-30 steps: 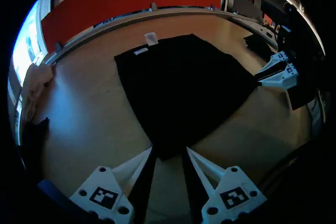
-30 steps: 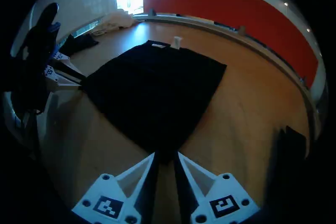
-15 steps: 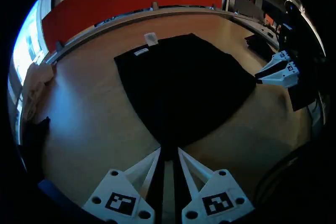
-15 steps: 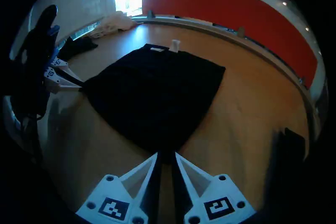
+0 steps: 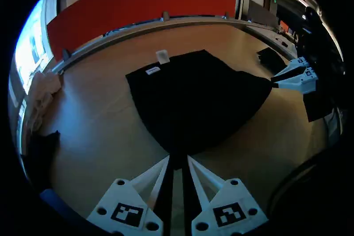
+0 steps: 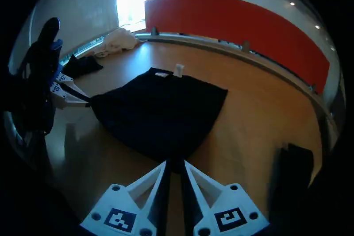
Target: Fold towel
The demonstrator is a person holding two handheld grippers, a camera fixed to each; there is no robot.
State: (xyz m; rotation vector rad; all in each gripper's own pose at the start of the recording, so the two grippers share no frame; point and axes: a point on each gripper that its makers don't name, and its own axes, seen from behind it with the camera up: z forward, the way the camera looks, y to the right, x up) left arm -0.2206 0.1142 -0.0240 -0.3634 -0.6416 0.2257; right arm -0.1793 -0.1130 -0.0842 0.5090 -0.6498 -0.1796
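Note:
A black towel (image 5: 194,98) lies spread on the wooden table (image 5: 97,116). At the bottom of the left gripper view, my left gripper (image 5: 178,159) is shut on the towel's near corner. My right gripper (image 5: 275,83) pinches another corner at the right, which is slightly raised. In the right gripper view the same towel (image 6: 159,107) fans out from my right gripper (image 6: 175,162), whose fingers press on the near corner. My left gripper (image 6: 87,101) holds the left corner there, with a dark-sleeved arm behind it.
A small white object (image 5: 162,56) stands at the towel's far edge, beside a white label (image 5: 152,70). Pale cloth (image 6: 116,40) is heaped near the window. Dark cloths (image 5: 271,56) (image 6: 84,64) lie on the table. A red partition (image 6: 239,23) backs the table.
My left gripper's fingers closed from open onto the towel corner, and the right gripper's fingers tightened. Both views have since risen and tilted, with the held corners lifting slightly.

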